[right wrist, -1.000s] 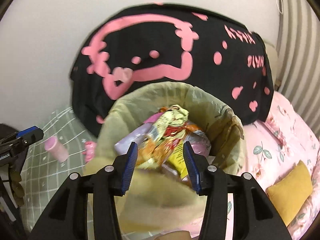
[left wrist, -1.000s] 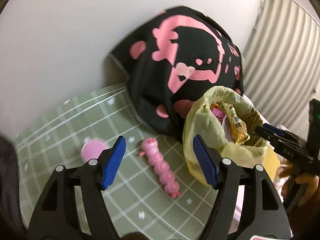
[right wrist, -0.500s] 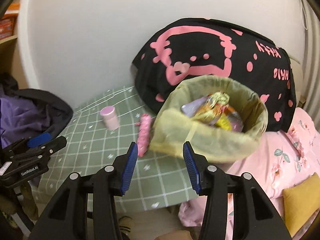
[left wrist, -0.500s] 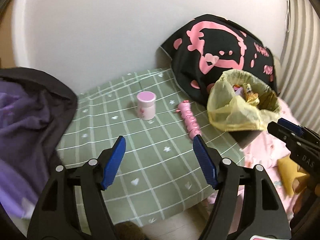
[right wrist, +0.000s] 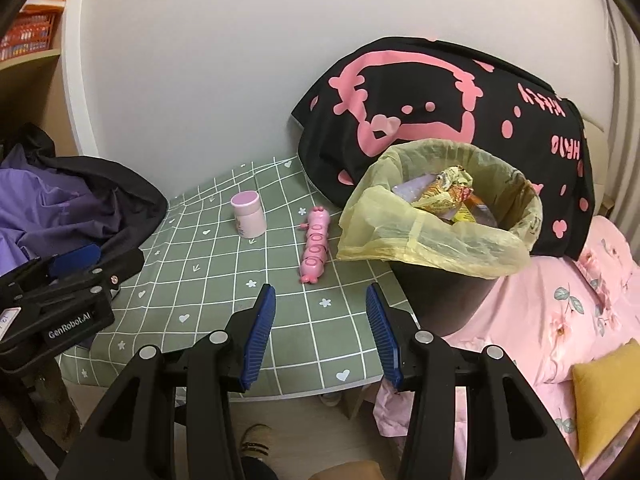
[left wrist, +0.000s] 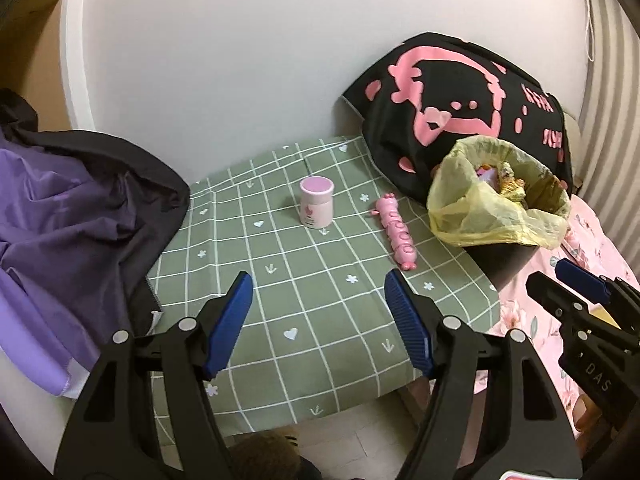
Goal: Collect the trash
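Observation:
A dark bin lined with a yellow bag [left wrist: 500, 216] [right wrist: 436, 232] stands at the right end of the green checked table [left wrist: 320, 320] [right wrist: 208, 280]. Snack wrappers [right wrist: 448, 196] fill it. A pink jar [left wrist: 316, 202] [right wrist: 249, 214] stands upright mid-table, and a pink caterpillar toy [left wrist: 396, 232] [right wrist: 315, 246] lies between jar and bin. My left gripper [left wrist: 318, 292] hovers open over the table's near part, nothing between its fingers. My right gripper [right wrist: 320, 304] is open too, empty, just left of the bin's near side.
A black pillow with pink print [left wrist: 460, 100] [right wrist: 440, 108] leans on the wall behind the bin. A purple and black jacket [left wrist: 72, 208] [right wrist: 60, 200] lies at the table's left. Pink floral bedding [right wrist: 568, 312] and a yellow cushion [right wrist: 608, 392] lie to the right. Shelves [right wrist: 28, 32] stand far left.
Both grippers have pulled back from the bin toward the table's near edge, so the whole table, jar, toy and jacket have come into view. Both stayed open and empty.

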### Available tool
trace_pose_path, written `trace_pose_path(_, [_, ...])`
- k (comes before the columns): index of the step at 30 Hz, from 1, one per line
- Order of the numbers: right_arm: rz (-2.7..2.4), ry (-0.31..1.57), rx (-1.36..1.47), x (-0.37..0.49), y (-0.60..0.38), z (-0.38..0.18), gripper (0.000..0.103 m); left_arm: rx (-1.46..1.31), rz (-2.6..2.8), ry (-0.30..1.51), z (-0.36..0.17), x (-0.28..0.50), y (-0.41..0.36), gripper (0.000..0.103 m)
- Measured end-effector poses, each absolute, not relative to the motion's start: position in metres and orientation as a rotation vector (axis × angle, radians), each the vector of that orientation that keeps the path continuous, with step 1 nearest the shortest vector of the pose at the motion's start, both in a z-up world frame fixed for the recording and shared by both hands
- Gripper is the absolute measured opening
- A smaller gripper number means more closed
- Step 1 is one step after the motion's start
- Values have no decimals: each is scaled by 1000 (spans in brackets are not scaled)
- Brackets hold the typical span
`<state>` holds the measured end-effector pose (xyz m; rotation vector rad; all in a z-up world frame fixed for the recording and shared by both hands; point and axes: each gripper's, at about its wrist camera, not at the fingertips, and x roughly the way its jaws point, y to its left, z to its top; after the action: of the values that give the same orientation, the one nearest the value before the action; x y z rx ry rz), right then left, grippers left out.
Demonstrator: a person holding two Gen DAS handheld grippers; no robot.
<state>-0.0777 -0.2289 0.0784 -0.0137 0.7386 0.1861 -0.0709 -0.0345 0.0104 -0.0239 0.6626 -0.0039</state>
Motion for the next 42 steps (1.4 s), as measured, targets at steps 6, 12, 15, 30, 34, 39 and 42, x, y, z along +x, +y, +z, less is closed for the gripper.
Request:
trace_pose_path(6, [162,734,0,-83,-235,81,44,-17,-33,665,10,-70,-40,65])
trace_pose_path(12, [156,732,3,-87,-239,81,44,-16,-40,667,11,-70,-43,65])
trace_pose_path(15, [151,729,6,-88,-241,82,44,-14,-47,664,11,-72,-46,65])
trace_pose_path(30, [134,702,15,-95,-245,88,44,-13,-57,639,15,-79,-53,65])
trace_pose_path(34, [132,700,16,-94,-245,88,44,-13,-60,634,15,-80,-52,65])
trace_pose_path(39, [131,700,15,-94,-246,89,44,-14,-60,636,15,-80,-52,65])
trace_pose_path(42, [131,697,12,-94,-246,90,44,-15,-59,636,15,-80,-53,65])
